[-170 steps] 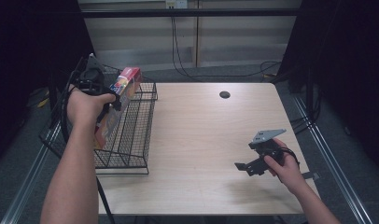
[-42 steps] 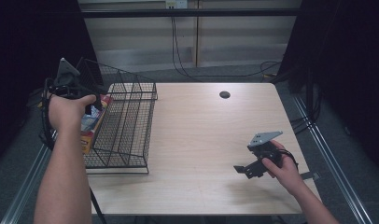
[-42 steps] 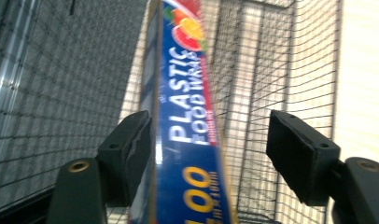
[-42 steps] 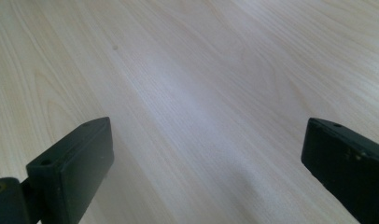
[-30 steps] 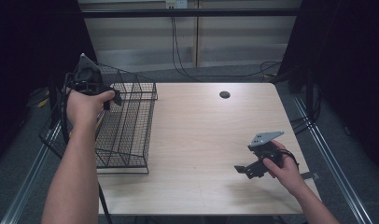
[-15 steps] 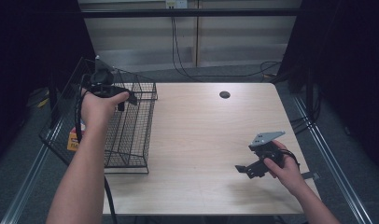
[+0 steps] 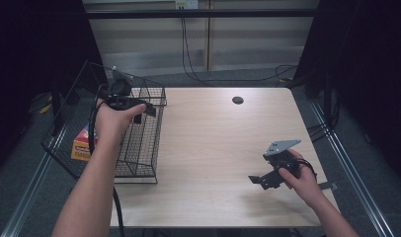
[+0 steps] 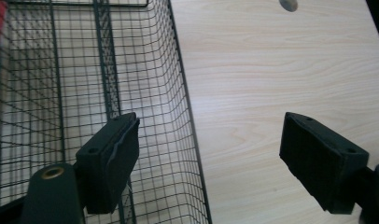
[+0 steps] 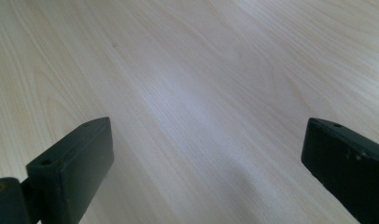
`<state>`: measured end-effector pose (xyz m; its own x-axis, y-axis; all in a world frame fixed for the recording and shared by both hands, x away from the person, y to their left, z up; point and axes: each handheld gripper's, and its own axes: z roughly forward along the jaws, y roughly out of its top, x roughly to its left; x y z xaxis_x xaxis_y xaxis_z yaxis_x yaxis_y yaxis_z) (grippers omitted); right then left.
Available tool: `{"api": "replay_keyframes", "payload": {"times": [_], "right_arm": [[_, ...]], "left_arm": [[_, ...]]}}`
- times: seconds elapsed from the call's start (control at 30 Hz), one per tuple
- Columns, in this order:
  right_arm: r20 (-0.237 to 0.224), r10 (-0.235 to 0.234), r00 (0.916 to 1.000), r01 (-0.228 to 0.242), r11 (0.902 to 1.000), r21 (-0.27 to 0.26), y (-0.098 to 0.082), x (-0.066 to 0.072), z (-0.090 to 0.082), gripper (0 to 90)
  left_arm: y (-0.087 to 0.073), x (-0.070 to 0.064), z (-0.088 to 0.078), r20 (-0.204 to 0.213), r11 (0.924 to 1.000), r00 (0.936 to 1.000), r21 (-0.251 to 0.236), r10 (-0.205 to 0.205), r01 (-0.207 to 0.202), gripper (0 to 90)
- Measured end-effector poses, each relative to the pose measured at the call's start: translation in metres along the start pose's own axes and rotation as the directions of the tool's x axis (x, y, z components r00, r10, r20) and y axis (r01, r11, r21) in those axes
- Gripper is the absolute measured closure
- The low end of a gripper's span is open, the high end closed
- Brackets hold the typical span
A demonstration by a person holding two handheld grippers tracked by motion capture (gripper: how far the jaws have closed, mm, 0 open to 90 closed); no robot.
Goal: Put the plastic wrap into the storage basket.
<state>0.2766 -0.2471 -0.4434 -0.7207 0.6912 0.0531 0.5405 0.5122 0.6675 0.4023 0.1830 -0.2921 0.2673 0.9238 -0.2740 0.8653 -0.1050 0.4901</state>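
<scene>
A black wire basket [image 7: 139, 148] stands tilted at the table's left edge. A red and yellow box [image 7: 82, 144] lies at its left side, seen through the mesh. My left gripper [image 7: 146, 108] hovers over the basket's right rim. In the left gripper view it [image 8: 215, 158] is open and its jaws have just been opening. The basket's right wall [image 8: 187, 116] runs between them untouched, one jaw over the basket and one over the table. My right gripper [image 7: 260, 181] rests low near the table's front right, open [image 9: 206, 172] over bare wood.
The light wooden table [image 7: 213, 148] has a dark round hole [image 7: 237, 100] near its back edge. Cables [image 7: 282, 71] lie on the floor behind it. Metal rails [image 7: 354, 182] run along both sides of the table.
The left gripper held the box over the basket, lowered it at the basket's left side and let it go. It then moved right and down to the basket's right rim. The right hand stayed still.
</scene>
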Motion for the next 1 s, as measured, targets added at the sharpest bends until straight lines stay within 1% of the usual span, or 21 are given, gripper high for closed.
{"api": "replay_keyframes", "payload": {"times": [0.03, 0.07, 0.1, 0.2, 0.23, 0.27, 0.37, 0.4, 0.43, 0.5, 0.53, 0.6, 0.63, 0.67, 0.77, 0.83, 0.87, 0.9, 0.93, 0.97, 1.0], "right_arm": [[0.003, -0.001, 1.0000, 0.001, 1.0000, 0.002, 0.000, 0.000, 0.000, 2.2], [0.003, -0.003, 1.0000, 0.003, 1.0000, 0.001, 0.000, 0.000, 0.000, 2.2], [0.003, -0.003, 1.0000, 0.003, 1.0000, 0.001, 0.000, 0.000, 0.000, 2.2], [0.002, -0.005, 1.0000, 0.005, 1.0000, 0.002, -0.001, 0.000, 0.001, 2.2], [-0.006, -0.005, 1.0000, 0.005, 1.0000, 0.002, -0.001, 0.000, 0.001, 2.2], [-0.006, -0.005, 1.0000, 0.005, 1.0000, 0.002, -0.001, 0.000, 0.001, 2.2], [-0.008, -0.005, 1.0000, 0.005, 1.0000, 0.004, -0.001, 0.000, 0.001, 2.3], [-0.005, -0.005, 1.0000, 0.005, 1.0000, 0.004, -0.001, 0.001, 0.001, 2.3], [-0.002, -0.005, 1.0000, 0.005, 1.0000, 0.004, -0.001, 0.001, 0.001, 2.3], [-0.004, -0.003, 1.0000, 0.003, 1.0000, 0.005, -0.001, 0.001, 0.001, 2.2], [0.003, -0.005, 1.0000, 0.005, 0.9999, 0.010, -0.001, 0.001, 0.001, 2.2], [0.006, -0.005, 1.0000, 0.005, 0.9999, 0.011, -0.001, 0.001, 0.001, 2.3], [0.000, -0.006, 1.0000, 0.006, 0.9999, 0.010, -0.001, 0.001, 0.002, 2.2], [-0.001, -0.006, 1.0000, 0.006, 0.9999, 0.011, -0.001, 0.002, 0.002, 2.2], [0.000, -0.008, 1.0000, 0.008, 0.9999, 0.011, -0.001, 0.002, 0.002, 2.2], [0.002, -0.007, 1.0000, 0.007, 0.9999, 0.011, -0.001, 0.002, 0.002, 2.2], [0.005, -0.010, 0.9999, 0.010, 0.9999, 0.010, -0.001, 0.002, 0.003, 2.2], [-0.001, -0.010, 1.0000, 0.010, 0.9999, 0.009, -0.001, 0.001, 0.003, 2.2], [-0.008, -0.010, 0.9999, 0.010, 0.9999, 0.009, -0.001, 0.001, 0.003, 2.2], [-0.008, -0.010, 0.9999, 0.010, 0.9999, 0.009, -0.001, 0.001, 0.003, 2.2], [-0.010, -0.009, 0.9999, 0.009, 0.9999, 0.011, -0.001, 0.002, 0.003, 2.3]], "left_arm": [[-0.001, -0.002, 0.001, 0.009, 1.0000, 0.9999, -0.003, 0.007, -0.007, 19.8], [-0.002, -0.005, 0.003, 0.020, 0.9997, 0.9996, -0.003, 0.022, -0.022, 19.5], [-0.002, -0.005, 0.003, 0.020, 0.9997, 0.9996, -0.003, 0.022, -0.022, 19.5], [-0.005, -0.010, 0.006, 0.039, 0.9987, 0.9980, -0.001, 0.050, -0.050, 19.4], [-0.006, -0.012, 0.007, 0.053, 0.9980, 0.9966, -0.006, 0.063, -0.063, 19.2], [-0.006, -0.014, 0.008, 0.060, 0.9978, 0.9960, -0.007, 0.066, -0.065, 18.8], [-0.008, -0.019, 0.011, 0.063, 0.9950, 0.9931, 0.005, 0.099, -0.099, 18.4], [-0.009, -0.021, 0.012, 0.069, 0.9947, 0.9925, 0.007, 0.102, -0.102, 18.0], [-0.010, -0.024, 0.013, 0.084, 0.9931, 0.9897, 0.005, 0.116, -0.117, 17.9], [-0.011, -0.026, 0.014, 0.086, 0.9925, 0.9889, 0.005, 0.121, -0.122, 17.8], [-0.012, -0.030, 0.016, 0.096, 0.9898, 0.9855, 0.011, 0.140, -0.142, 17.7], [-0.013, -0.032, 0.017, 0.097, 0.9891, 0.9846, 0.012, 0.145, -0.147, 17.7], [-0.014, -0.035, 0.019, 0.107, 0.9865, 0.9813, 0.018, 0.160, -0.163, 17.6], [-0.014, -0.035, 0.019, 0.107, 0.9865, 0.9813, 0.018, 0.160, -0.163, 17.5], [-0.017, -0.041, 0.022, 0.119, 0.9833, 0.9768, 0.017, 0.178, -0.181, 17.5], [-0.018, -0.044, 0.023, 0.127, 0.9798, 0.9725, 0.018, 0.195, -0.199, 17.5], [-0.019, -0.047, 0.024, 0.132, 0.9798, 0.9718, 0.018, 0.195, -0.199, 17.5], [-0.019, -0.048, 0.025, 0.136, 0.9790, 0.9705, 0.018, 0.199, -0.203, 17.4], [-0.020, -0.052, 0.027, 0.141, 0.9767, 0.9677, 0.020, 0.209, -0.213, 17.3], [-0.020, -0.052, 0.027, 0.141, 0.9767, 0.9677, 0.020, 0.209, -0.213, 17.2], [-0.021, -0.054, 0.028, 0.150, 0.9734, 0.9636, 0.025, 0.222, -0.228, 17.2]]}}
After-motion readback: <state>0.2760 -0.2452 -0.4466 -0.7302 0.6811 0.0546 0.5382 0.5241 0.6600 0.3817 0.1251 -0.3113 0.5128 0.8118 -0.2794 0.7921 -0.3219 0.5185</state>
